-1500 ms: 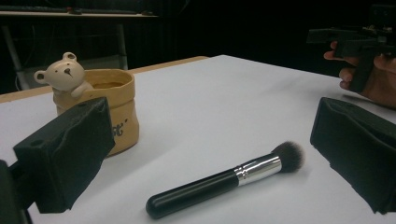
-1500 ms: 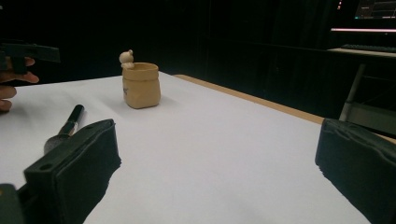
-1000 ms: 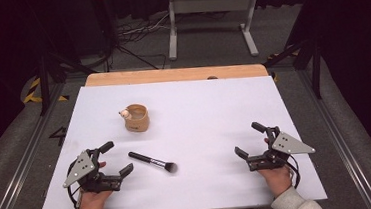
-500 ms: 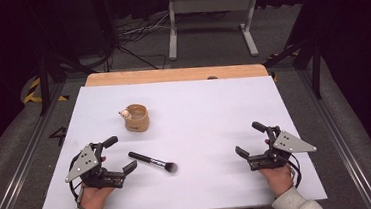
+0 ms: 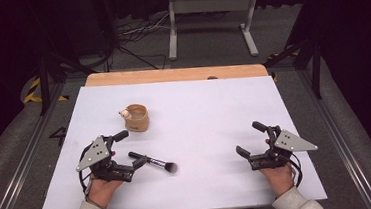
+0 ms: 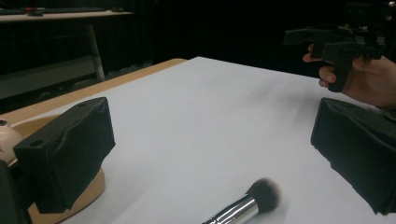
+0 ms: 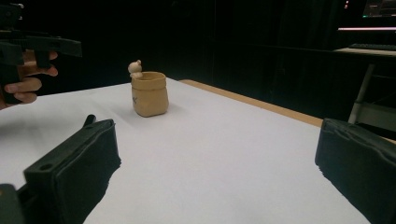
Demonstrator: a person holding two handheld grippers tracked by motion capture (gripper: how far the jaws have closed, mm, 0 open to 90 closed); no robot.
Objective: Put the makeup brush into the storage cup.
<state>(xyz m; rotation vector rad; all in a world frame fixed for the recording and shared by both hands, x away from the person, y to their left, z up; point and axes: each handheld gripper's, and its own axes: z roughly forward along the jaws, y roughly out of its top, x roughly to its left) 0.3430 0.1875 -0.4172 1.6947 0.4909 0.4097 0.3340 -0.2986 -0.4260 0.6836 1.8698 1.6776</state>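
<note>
You edged your open left hand-held gripper (image 5: pixel 129 150) closer to the black-handled, silver-ferruled makeup brush (image 5: pixel 154 162); the grasp looked near.

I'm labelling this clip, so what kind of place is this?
Probably a lab or recording studio: a white-topped table in a dark room, loose cables on grey carpet, a metal stand behind.

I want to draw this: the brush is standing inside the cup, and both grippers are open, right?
Not quite. The brush lies flat on the table, apart from the cup, as the high view shows. Both the left gripper and the right gripper are open.
</note>
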